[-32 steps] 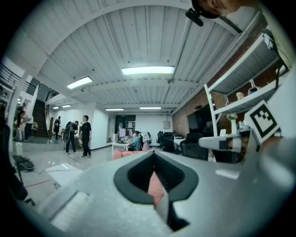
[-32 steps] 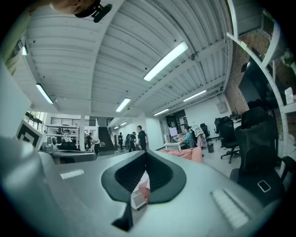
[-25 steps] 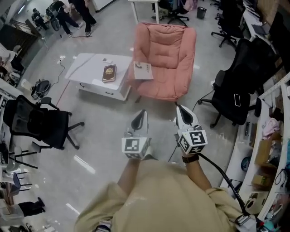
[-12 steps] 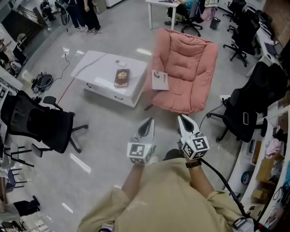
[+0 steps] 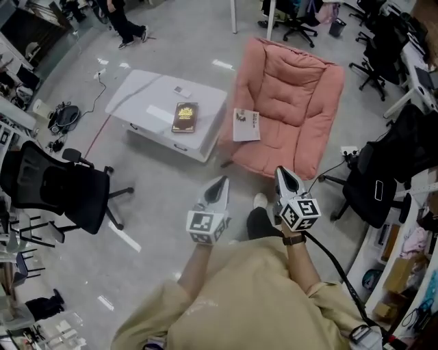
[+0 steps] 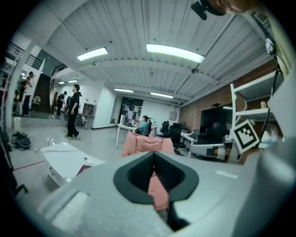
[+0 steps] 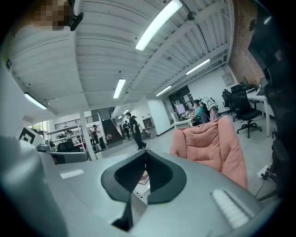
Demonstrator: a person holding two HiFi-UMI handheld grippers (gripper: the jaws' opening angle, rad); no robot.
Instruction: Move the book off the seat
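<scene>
A pale book (image 5: pixel 246 125) lies on the left front edge of the pink armchair's seat (image 5: pixel 291 116). A second, brown book (image 5: pixel 184 116) rests on the low white table (image 5: pixel 144 102) to the chair's left. My left gripper (image 5: pixel 220 183) and right gripper (image 5: pixel 282 173) are both shut and empty, held side by side over the floor a short way in front of the chair. In the left gripper view the pink armchair (image 6: pixel 143 144) shows beyond the shut jaws. In the right gripper view the pink armchair (image 7: pixel 212 143) stands to the right.
A black office chair (image 5: pixel 61 188) stands at the left and another black chair (image 5: pixel 390 171) at the right. A cable runs from my right gripper. People stand (image 5: pixel 123 20) at the far back. Desks and clutter line the right side.
The armchair and table have shifted in the head view as I step closer and a little to the side; both grippers stay shut and level.
</scene>
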